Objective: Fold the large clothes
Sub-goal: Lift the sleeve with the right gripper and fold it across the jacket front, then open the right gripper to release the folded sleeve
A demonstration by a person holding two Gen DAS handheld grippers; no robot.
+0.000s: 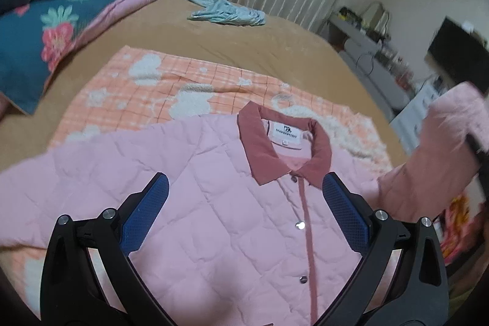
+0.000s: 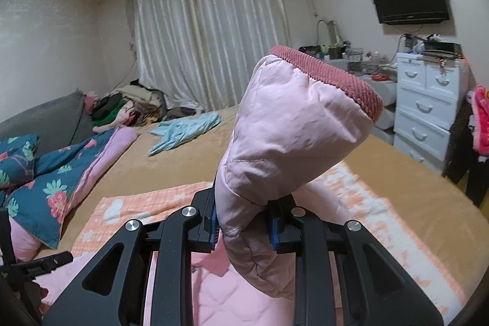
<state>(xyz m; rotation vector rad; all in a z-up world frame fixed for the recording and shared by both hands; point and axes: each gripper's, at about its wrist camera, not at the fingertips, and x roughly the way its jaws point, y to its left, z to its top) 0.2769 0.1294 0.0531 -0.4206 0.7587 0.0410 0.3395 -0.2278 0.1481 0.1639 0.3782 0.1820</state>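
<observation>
Sleeve (image 2: 293,124) upright in right claw (image 2: 244,229), left claw (image 1: 244,213) agape.

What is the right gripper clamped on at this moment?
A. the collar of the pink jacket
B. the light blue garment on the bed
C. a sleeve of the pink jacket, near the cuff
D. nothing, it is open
C: in the right wrist view the right gripper pinches the pink sleeve, which stands up with its ribbed cuff on top; the collar lies untouched.
</observation>
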